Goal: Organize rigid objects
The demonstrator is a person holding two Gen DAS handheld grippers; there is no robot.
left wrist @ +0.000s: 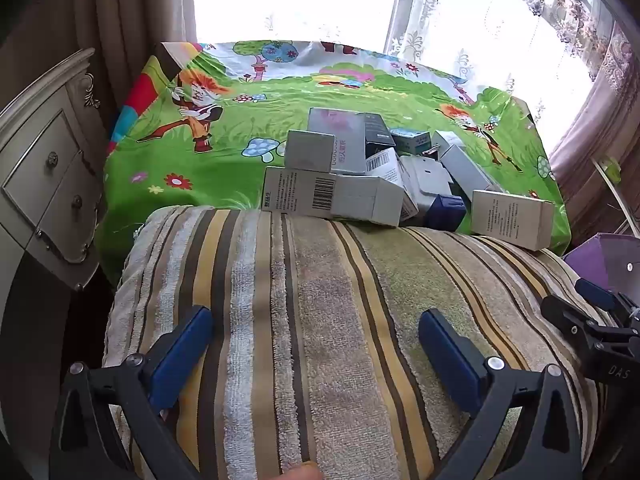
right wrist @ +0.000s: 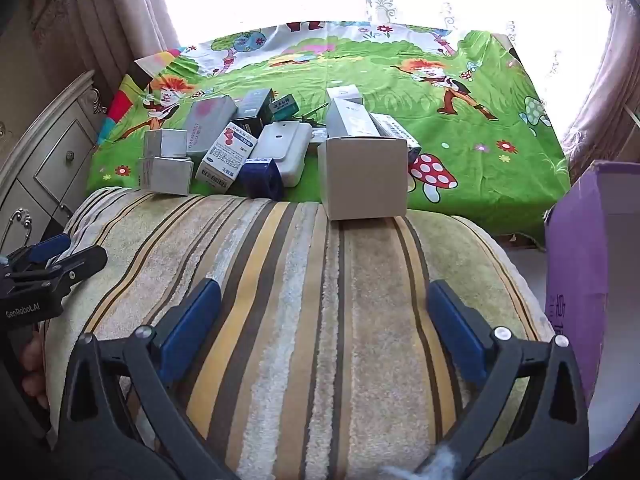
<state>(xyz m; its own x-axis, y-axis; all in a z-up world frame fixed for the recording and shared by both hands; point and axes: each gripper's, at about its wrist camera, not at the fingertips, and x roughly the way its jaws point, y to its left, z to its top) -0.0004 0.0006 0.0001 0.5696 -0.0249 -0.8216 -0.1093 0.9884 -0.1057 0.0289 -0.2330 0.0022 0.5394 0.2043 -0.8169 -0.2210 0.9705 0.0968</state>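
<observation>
Both the left gripper and the right gripper hovered over the striped towel with jaws wide and nothing between them. The boxes lay heaped on the green cartoon cloth just beyond the towel, one brown box touching its far edge. A purple carton stood to the right.

Striped towel lies over a rounded cushion in the foreground. Green cartoon-print sheet covers the bed beyond. Cream drawer cabinet stands at left. Purple carton at right. Lace curtains hang over bright window.
</observation>
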